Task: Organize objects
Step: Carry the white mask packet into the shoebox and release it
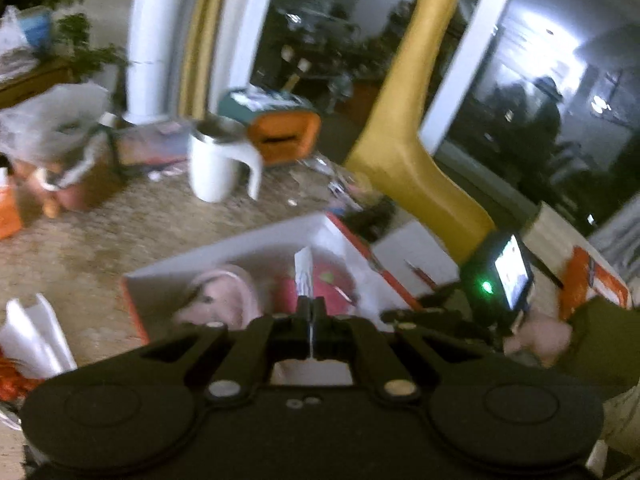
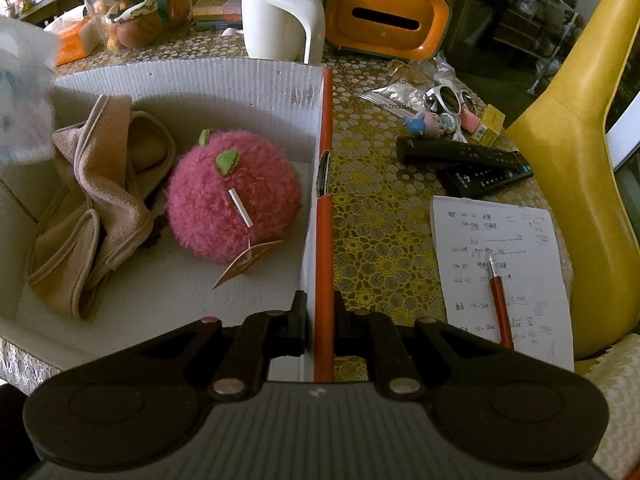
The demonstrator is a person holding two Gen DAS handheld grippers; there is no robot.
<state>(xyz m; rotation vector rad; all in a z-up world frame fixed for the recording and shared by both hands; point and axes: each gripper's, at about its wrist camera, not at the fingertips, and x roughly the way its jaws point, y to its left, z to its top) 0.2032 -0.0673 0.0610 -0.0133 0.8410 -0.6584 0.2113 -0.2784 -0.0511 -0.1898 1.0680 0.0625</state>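
A cardboard box (image 2: 200, 80), white inside and orange outside, lies on the patterned table. In it are a fuzzy pink plush apple (image 2: 232, 200) and a crumpled beige towel (image 2: 100, 208). My right gripper (image 2: 320, 316) is shut on the box's right wall (image 2: 325, 220), one finger inside and one outside. In the blurred left wrist view, my left gripper (image 1: 310, 312) is shut on a thin white sheet-like item (image 1: 304, 276), held in the air above the box (image 1: 248, 240). A blurred pale shape (image 2: 24, 112) at the left edge of the right wrist view may be that item.
Behind the box stand a white mug (image 2: 276, 16) and an orange tissue holder (image 2: 388, 20). To its right lie sunglasses (image 2: 448, 100), two black remotes (image 2: 464, 156) and a written sheet (image 2: 520, 240) with a red pen (image 2: 500, 300). A yellow chair (image 2: 572, 160) borders the table's right side.
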